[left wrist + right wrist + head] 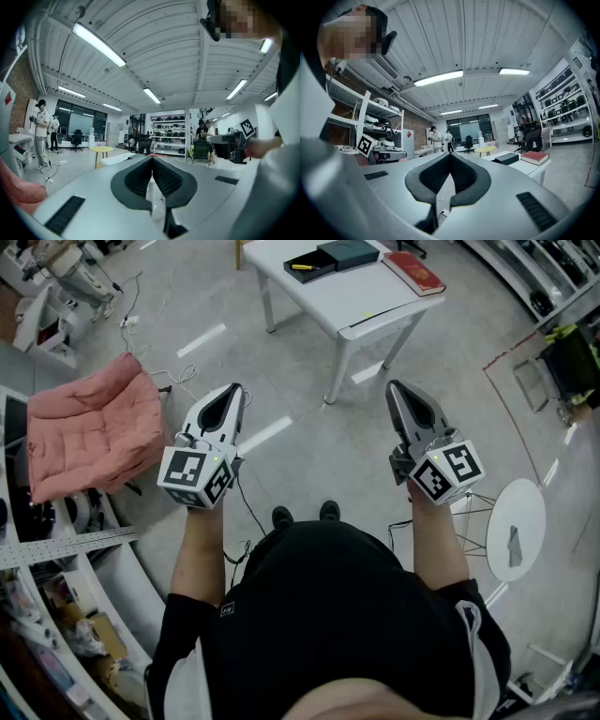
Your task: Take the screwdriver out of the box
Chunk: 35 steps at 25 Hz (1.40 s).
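Screwdriver [302, 267], slim and yellow-handled, lay in the open black box [324, 262] on the white table [309, 306] at twelve o'clock, well apart from both grippers. Left gripper [238, 390] and right gripper [393, 386] had jaws pressed together, empty. It looked light, rigid, likely slippery: pinch mid-handle

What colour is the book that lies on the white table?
The book is red; the head view shows it best.

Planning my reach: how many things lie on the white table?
3: black box at left, dark box in the middle, red book at right; the frame's top edge may hide more.
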Motion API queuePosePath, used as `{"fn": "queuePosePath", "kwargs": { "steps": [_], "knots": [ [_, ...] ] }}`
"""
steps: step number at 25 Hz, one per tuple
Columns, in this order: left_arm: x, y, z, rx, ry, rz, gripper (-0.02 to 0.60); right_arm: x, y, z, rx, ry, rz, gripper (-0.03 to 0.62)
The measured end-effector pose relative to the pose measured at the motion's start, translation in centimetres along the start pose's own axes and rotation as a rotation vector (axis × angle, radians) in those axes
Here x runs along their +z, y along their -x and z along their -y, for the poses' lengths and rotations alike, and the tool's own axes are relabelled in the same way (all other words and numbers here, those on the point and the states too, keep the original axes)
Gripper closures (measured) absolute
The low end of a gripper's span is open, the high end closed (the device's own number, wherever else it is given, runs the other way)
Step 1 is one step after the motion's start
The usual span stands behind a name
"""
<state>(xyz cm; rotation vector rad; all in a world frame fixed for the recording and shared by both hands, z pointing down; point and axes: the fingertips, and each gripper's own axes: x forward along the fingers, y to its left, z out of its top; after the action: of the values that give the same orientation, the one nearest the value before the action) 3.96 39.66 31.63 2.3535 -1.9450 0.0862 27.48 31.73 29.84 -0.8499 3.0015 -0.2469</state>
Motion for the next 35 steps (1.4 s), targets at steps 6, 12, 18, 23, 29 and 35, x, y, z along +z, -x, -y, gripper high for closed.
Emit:
{"fn": "queuePosePath", "kwargs": {
  "steps": [6,12,18,23,29,35],
  "knots": [
    [-0.1,-0.4,0.9,0.002,0.01,0.0,0.571,0.2,0.6,0.9,0.001,-0.015,0.013,0.566],
    [-0.7,-1.3,2.6,0.034,0.005,-0.022,0.571,0.7,2.5,3.3,-0.022,0.056,-0.002,0.566],
    [-0.6,-2.4,6.0,0.041,0.0,-0.019,0.571,1.3,4.4,4.7,0.015,0.074,0.017,0.565],
    [-1.0,-2.7,7.5,0.047,0.006,-0.029,0.571,0.0,6.2,6.1,0.009,0.069,-0.017,0.565],
    [-1.5,-3.4,7.0,0.053,0.024,-0.018,0.571,-1.0,5.5,6.6,0.018,0.073,-0.05,0.565],
    [-2.8,-6.6,4.9,0.041,0.057,-0.022,0.571,-2.2,2.8,7.8,0.028,0.118,-0.117,0.565]
  ]
}}
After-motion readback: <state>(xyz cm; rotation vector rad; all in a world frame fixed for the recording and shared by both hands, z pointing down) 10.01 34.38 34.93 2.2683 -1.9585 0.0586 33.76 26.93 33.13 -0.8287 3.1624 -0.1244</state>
